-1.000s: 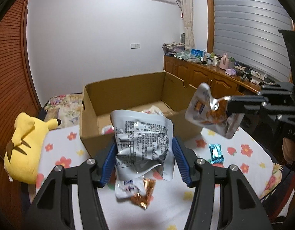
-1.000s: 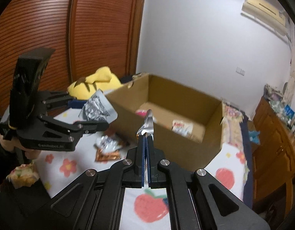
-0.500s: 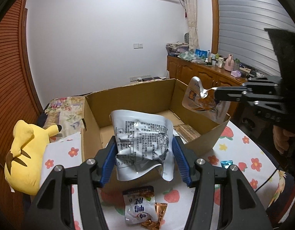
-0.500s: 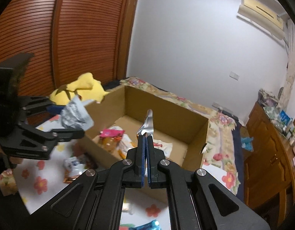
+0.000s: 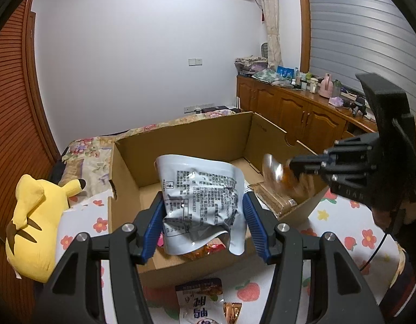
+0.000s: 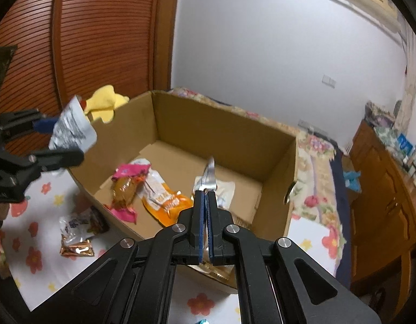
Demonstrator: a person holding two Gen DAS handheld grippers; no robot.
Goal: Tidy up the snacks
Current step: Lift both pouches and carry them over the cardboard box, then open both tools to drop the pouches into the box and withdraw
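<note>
- The left gripper (image 5: 202,224) has its blue pads (image 5: 154,225) pressed against both sides of a crumpled silver-white snack pouch (image 5: 200,202); the side facing the camera carries dense black print and a small boxed table.
- That pouch hangs above the near-left part of an open cardboard box (image 5: 186,137), its lower edge curling loose below the pads.
- The right gripper (image 6: 205,197) is squeezed together on the thin sealed edge of a second, shiny pouch (image 5: 278,171); from its own camera only a silver sliver (image 6: 209,174) shows, edge-on.
- In the left view this second pouch is blurred, silver with an orange-brown patch, and sits over the right side of the box.
- Inside the box lie a pink-ended packet with brown contents (image 6: 125,189), an orange and white packet (image 6: 164,201) and a pale packet (image 6: 224,191) partly behind the right gripper.
- On the flower-print sheet (image 6: 32,259) just outside the box's near wall lie a white packet with blue characters (image 5: 201,305) and a small coppery wrapper (image 6: 77,248) touching it.
- A yellow plush toy (image 5: 35,221) rests beside the box's left wall.
</note>
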